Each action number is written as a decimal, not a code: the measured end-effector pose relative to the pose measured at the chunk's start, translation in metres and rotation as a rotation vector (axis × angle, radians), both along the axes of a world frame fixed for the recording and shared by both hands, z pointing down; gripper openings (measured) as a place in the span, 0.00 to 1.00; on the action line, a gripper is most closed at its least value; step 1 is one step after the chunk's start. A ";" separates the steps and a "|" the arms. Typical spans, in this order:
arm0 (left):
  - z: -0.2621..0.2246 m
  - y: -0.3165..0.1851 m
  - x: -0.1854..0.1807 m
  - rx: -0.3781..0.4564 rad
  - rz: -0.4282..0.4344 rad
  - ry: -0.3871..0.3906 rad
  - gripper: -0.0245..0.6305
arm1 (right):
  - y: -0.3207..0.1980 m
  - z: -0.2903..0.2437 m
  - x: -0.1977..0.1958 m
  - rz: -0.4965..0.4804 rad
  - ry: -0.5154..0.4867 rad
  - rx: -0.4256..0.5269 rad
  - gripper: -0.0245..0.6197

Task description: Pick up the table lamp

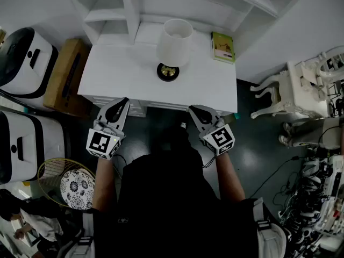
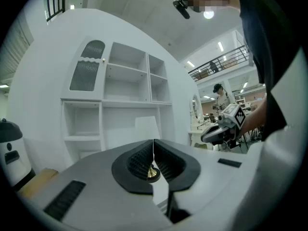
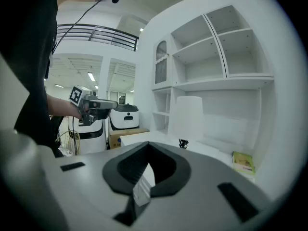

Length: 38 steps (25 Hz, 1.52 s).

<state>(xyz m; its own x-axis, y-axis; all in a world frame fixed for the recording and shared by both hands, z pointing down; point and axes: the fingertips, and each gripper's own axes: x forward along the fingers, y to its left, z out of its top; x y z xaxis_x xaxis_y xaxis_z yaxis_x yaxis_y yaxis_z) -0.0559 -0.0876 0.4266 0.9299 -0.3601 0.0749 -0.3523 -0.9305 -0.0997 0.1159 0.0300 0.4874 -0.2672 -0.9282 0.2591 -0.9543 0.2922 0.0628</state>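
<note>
The table lamp [image 1: 174,43], with a white shade and a dark round base with a brass centre, stands upright near the back of the white desk [image 1: 113,71]. Both grippers hover short of the desk's front edge, well apart from the lamp. My left gripper [image 1: 122,102] is shut and empty; in the left gripper view [image 2: 153,143] the lamp shade [image 2: 147,128] rises straight ahead beyond the jaws. My right gripper [image 1: 194,109] is also shut with nothing in it, and in the right gripper view [image 3: 148,146] the lamp [image 3: 188,117] stands ahead, slightly to the right.
A green book [image 1: 223,47] lies on the desk right of the lamp. White shelves [image 1: 161,4] rise behind the desk. A cardboard box [image 1: 67,74] and white machines [image 1: 21,55] stand at the left, a white ornate chair [image 1: 279,93] and cables at the right.
</note>
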 end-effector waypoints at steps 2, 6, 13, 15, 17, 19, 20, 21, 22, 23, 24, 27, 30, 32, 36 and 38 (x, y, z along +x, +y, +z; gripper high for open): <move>0.000 0.002 0.001 0.000 0.000 0.002 0.06 | 0.001 0.001 0.001 -0.001 0.007 0.001 0.05; 0.002 0.007 0.001 -0.009 0.004 0.010 0.06 | 0.003 0.003 0.003 -0.001 0.007 -0.001 0.05; 0.003 0.008 0.000 -0.026 0.012 0.031 0.06 | 0.001 0.004 -0.002 -0.013 -0.002 0.000 0.05; 0.005 0.010 0.002 -0.031 0.019 0.026 0.06 | 0.002 0.006 -0.002 -0.014 -0.009 0.000 0.05; 0.006 0.011 0.005 -0.037 0.024 0.027 0.06 | 0.002 0.009 -0.001 -0.010 -0.017 -0.001 0.05; 0.006 0.010 0.006 -0.047 0.026 0.034 0.06 | -0.001 0.011 0.000 -0.007 -0.024 0.001 0.05; 0.005 0.009 0.006 -0.050 0.025 0.038 0.06 | -0.003 0.013 0.000 -0.006 -0.023 0.002 0.05; 0.005 0.007 0.006 -0.053 0.024 0.040 0.06 | -0.006 0.014 0.001 -0.003 -0.022 0.003 0.05; 0.005 0.006 0.006 -0.056 0.022 0.041 0.06 | -0.009 0.015 0.003 0.001 -0.024 0.006 0.05; 0.005 0.005 0.005 -0.060 0.019 0.041 0.06 | -0.011 0.016 0.005 0.008 -0.030 0.011 0.05; 0.004 0.003 0.005 -0.064 0.015 0.042 0.06 | -0.014 0.015 0.008 0.014 -0.043 0.020 0.05; 0.004 0.001 0.004 -0.072 0.006 0.046 0.06 | -0.021 0.009 0.015 0.027 -0.068 0.050 0.07; 0.006 -0.001 0.003 -0.083 -0.004 0.042 0.06 | -0.031 0.012 0.021 0.030 -0.065 0.049 0.15; 0.007 -0.003 0.002 -0.092 -0.011 0.038 0.06 | -0.038 0.017 0.024 0.033 -0.065 0.040 0.20; 0.007 -0.006 0.001 -0.093 -0.024 0.026 0.06 | -0.053 0.028 0.032 0.028 -0.066 0.025 0.24; 0.006 -0.008 0.001 -0.098 -0.035 0.023 0.06 | -0.062 0.036 0.037 0.022 -0.060 0.013 0.24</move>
<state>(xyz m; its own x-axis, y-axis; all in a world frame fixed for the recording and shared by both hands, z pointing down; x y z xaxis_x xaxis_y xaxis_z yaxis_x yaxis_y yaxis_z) -0.0548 -0.0956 0.4325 0.9186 -0.3847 0.0904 -0.3863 -0.9224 0.0000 0.1532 -0.0315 0.5239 -0.2618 -0.9371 0.2307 -0.9625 0.2710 0.0087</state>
